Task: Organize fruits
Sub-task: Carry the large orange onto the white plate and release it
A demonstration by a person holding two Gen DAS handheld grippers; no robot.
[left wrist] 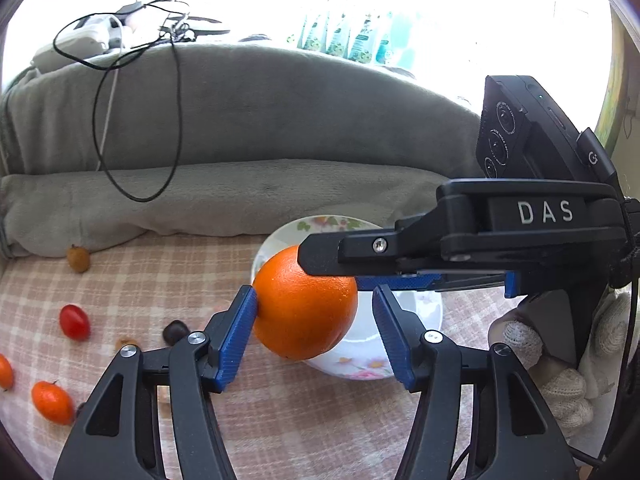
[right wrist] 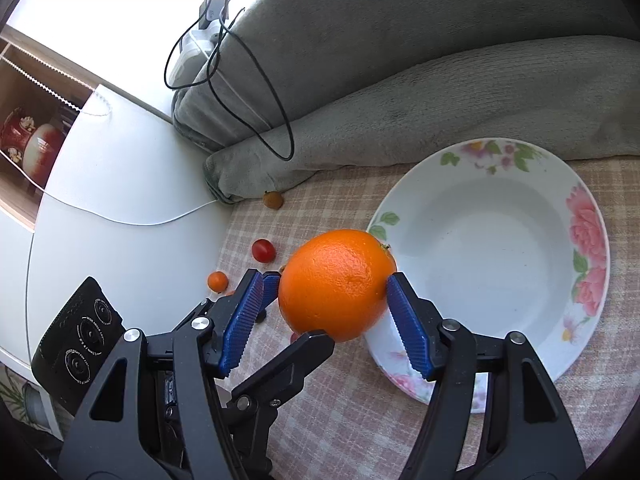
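Observation:
A large orange (left wrist: 306, 304) (right wrist: 338, 284) hangs in the air over the near left rim of a white flowered plate (right wrist: 500, 240) (left wrist: 312, 224). My right gripper (right wrist: 330, 278) is shut on the orange, a blue pad pressing each side. In the left wrist view the right gripper (left wrist: 332, 270) reaches in from the right. My left gripper (left wrist: 315, 291) stands around the same orange: its left pad touches the fruit, while a gap shows at the right pad. One black finger (right wrist: 308, 346) of the left gripper lies under the orange.
On the checked cloth (left wrist: 160, 280) left of the plate lie a red cherry tomato (left wrist: 74, 322) (right wrist: 263, 250), a kumquat (left wrist: 52, 402) (right wrist: 217, 281), a brown longan (left wrist: 78, 258) (right wrist: 273, 200) and a dark nut (left wrist: 175, 331). Behind it lie a grey blanket (left wrist: 240, 120) and a black cable (left wrist: 136, 196).

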